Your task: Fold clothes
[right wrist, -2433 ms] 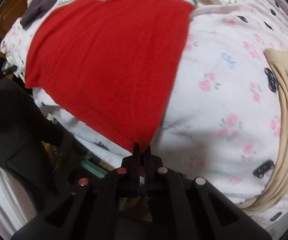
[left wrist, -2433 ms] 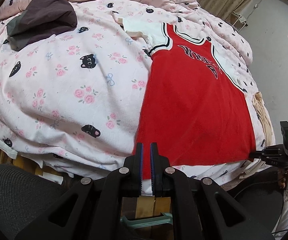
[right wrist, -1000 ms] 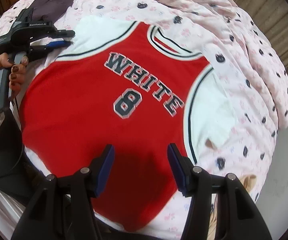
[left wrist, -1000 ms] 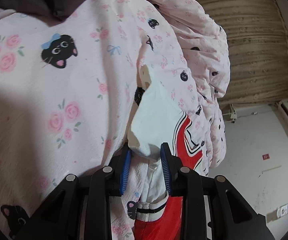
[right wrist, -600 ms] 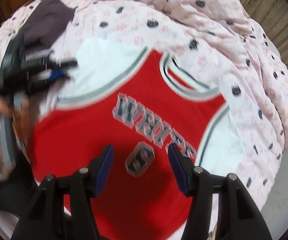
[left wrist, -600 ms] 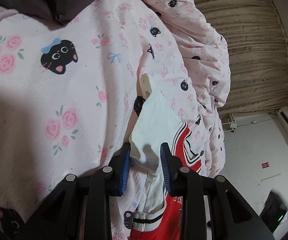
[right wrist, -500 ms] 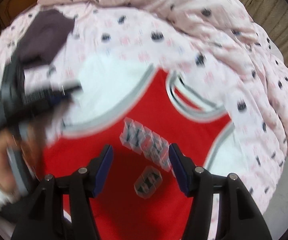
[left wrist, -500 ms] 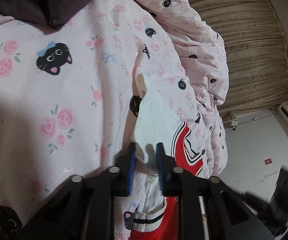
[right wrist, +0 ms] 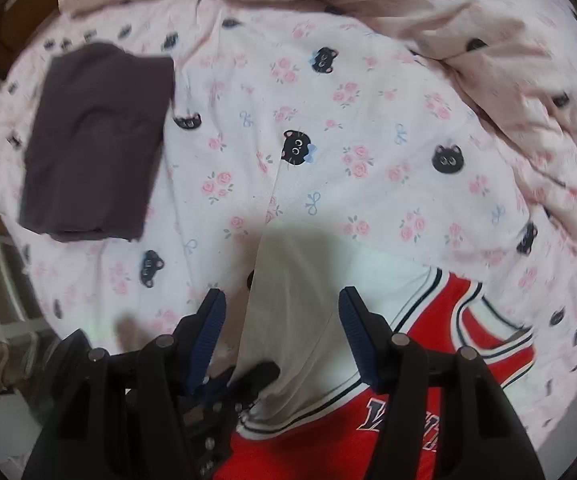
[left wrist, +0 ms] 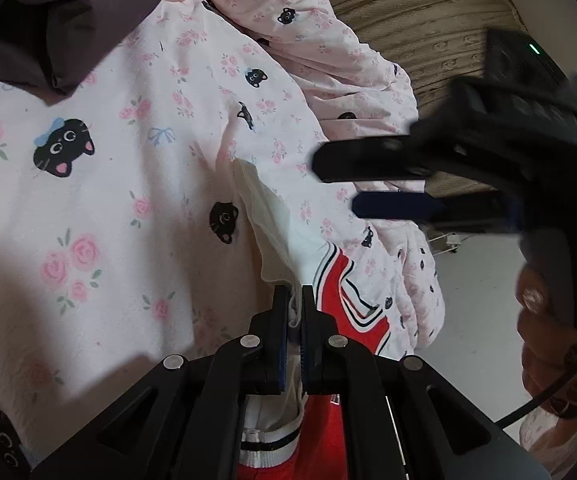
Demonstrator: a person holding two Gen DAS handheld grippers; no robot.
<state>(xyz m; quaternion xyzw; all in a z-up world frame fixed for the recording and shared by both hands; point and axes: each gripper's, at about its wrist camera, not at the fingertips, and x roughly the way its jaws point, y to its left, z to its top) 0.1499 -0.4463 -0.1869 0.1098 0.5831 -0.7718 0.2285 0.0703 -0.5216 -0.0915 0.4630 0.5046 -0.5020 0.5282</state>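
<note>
A: We have the left gripper (left wrist: 295,300) pinched tight on the white sleeve (left wrist: 276,236) of the red jersey (right wrist: 368,432), right at the sleeve's near edge, low on the pink cat-print quilt (left wrist: 100,184).

B: And our right gripper (right wrist: 280,320) hangs over that same sleeve, fingers spread, nothing between them.

A: The folded dark garment (right wrist: 92,160) lies well apart to the left in the right wrist view, bare quilt between. Bunched bedding rises beyond the collar.
</note>
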